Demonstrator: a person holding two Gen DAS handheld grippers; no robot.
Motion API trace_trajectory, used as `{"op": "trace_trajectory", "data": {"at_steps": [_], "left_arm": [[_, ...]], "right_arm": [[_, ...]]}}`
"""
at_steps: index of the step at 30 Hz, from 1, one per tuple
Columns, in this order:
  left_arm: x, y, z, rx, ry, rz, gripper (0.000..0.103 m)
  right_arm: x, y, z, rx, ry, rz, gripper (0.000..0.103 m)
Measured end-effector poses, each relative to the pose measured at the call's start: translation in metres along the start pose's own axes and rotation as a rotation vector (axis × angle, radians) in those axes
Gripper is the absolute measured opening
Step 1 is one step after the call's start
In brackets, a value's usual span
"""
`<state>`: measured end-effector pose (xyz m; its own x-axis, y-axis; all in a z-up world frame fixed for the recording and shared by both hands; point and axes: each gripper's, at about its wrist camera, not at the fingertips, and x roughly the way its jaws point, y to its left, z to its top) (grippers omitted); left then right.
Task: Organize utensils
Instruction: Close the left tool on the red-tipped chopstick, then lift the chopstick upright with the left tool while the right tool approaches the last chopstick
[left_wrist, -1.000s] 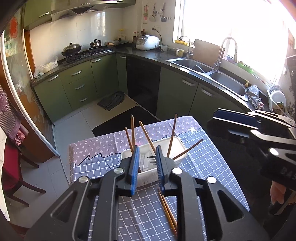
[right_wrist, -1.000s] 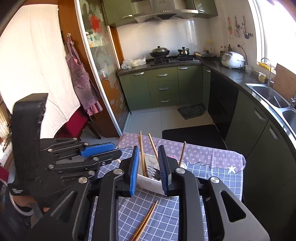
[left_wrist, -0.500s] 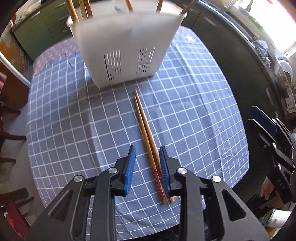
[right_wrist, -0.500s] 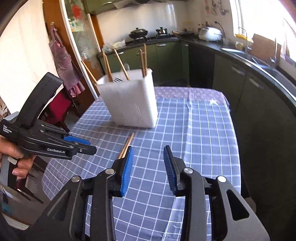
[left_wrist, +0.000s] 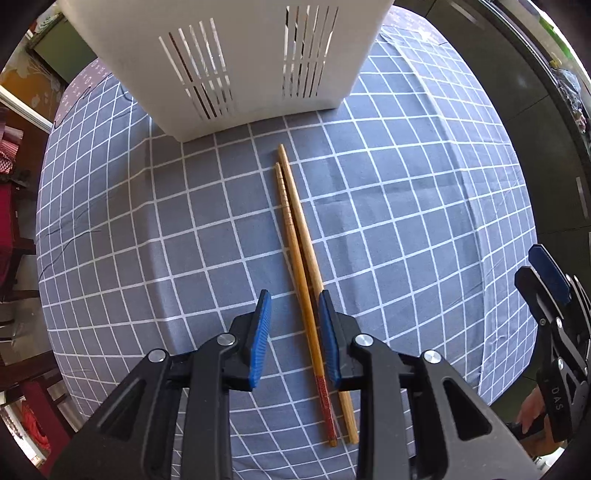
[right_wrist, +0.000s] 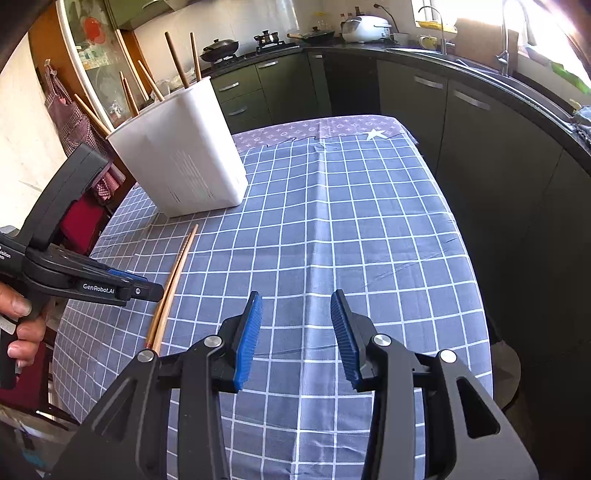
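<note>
A: Hovering over the pair of chopsticks (left_wrist: 301, 266), the left gripper (left_wrist: 294, 332) points straight down with its blue pads either side of them; the jaws are released, a gap showing on each side of the wood, nothing clenched yet.

B: And the right gripper (right_wrist: 296, 334)? Its jaws are opening, and I see only checked tablecloth (right_wrist: 369, 229) between them; it holds nothing, and sits well to the side of the chopsticks (right_wrist: 173, 280).

A: Agreed. The pair lies flat on the cloth, the two sticks touching along most of their length, tips pointing toward the white utensil holder (left_wrist: 236, 62); one has a red-patterned end nearest the left pads.

B: The risk, I'd judge, is in the pinch; the right stick sits very close to the right pad, so an off-centre close could roll one stick out and lift only the other; flat on cloth, they may also skid rather than rise.

A: Cloth could bunch up too, if the tips dig in.

B: The holder (right_wrist: 177, 147) stands upright just beyond the chopstick tips; several chopsticks (right_wrist: 177, 59) already lean out of its top at odd angles; whatever else is inside I cannot tell.

A: Crowded, then; a new pair might snag on those.
</note>
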<state>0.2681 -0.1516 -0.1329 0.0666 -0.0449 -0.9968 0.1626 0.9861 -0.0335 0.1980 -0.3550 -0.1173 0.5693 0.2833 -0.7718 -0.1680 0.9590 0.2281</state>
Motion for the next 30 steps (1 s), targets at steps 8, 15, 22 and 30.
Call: {"op": "trace_trajectory", "data": {"at_steps": [8, 15, 22, 30], "left_arm": [[0.018, -0.013, 0.001, 0.003, 0.031, 0.026, 0.025], [0.021, -0.011, 0.013, 0.021, 0.023, 0.04, 0.009], [0.011, 0.0, 0.014, 0.015, 0.009, 0.01, 0.006], [-0.039, 0.017, 0.0, 0.031, -0.101, -0.052, 0.006]], "right_arm": [[0.004, 0.004, 0.0, 0.011, 0.019, 0.019, 0.039], [0.006, 0.007, -0.002, 0.009, 0.028, 0.011, 0.044], [0.007, 0.009, -0.004, -0.002, 0.039, 0.009, 0.044], [0.017, 0.02, -0.004, -0.022, 0.076, 0.016, 0.045]]}}
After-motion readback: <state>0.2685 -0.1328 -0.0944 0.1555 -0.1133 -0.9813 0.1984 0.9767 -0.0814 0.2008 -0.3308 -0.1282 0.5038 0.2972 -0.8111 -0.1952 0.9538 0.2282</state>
